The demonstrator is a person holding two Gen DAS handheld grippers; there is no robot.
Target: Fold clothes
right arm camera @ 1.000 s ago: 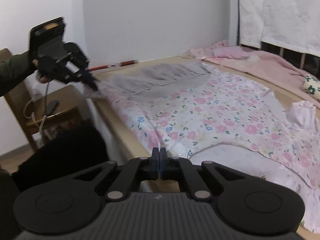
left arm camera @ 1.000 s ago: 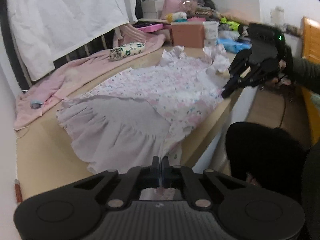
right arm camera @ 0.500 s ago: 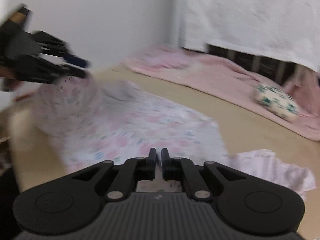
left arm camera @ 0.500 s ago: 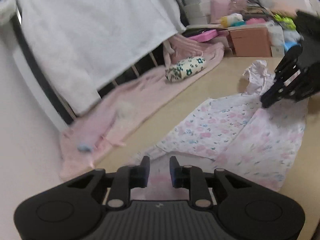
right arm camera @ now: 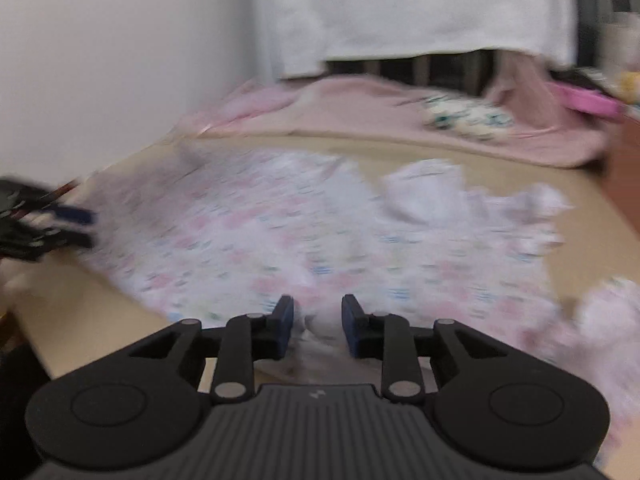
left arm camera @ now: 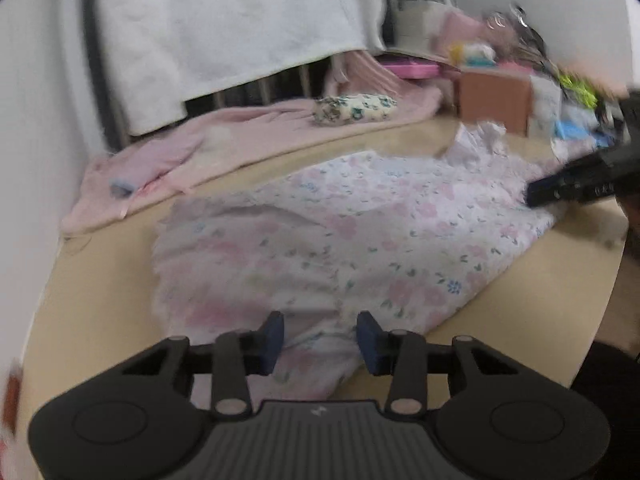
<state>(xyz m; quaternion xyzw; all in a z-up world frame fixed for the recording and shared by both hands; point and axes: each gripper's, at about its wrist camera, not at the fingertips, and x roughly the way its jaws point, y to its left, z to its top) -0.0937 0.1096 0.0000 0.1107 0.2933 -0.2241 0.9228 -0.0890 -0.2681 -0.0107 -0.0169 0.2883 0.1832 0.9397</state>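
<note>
The left gripper (left arm camera: 320,338) is matte black plastic: a ribbed grey-black central plate bearing a small pale logo, two broad rounded lobes with shallow circular recesses, and angular linkage arms fastened by silver-capped pivot pins. Its fingers (left arm camera: 273,338) are short dark-blue rectangular pads. The right gripper (right arm camera: 317,328) has the same build, with black housing, ribbed centre, a tiny logo, round recesses, silver pins and blue fingers (right arm camera: 283,326). Seen from the other camera, each gripper appears as a blurred black linkage with blue tips.
</note>
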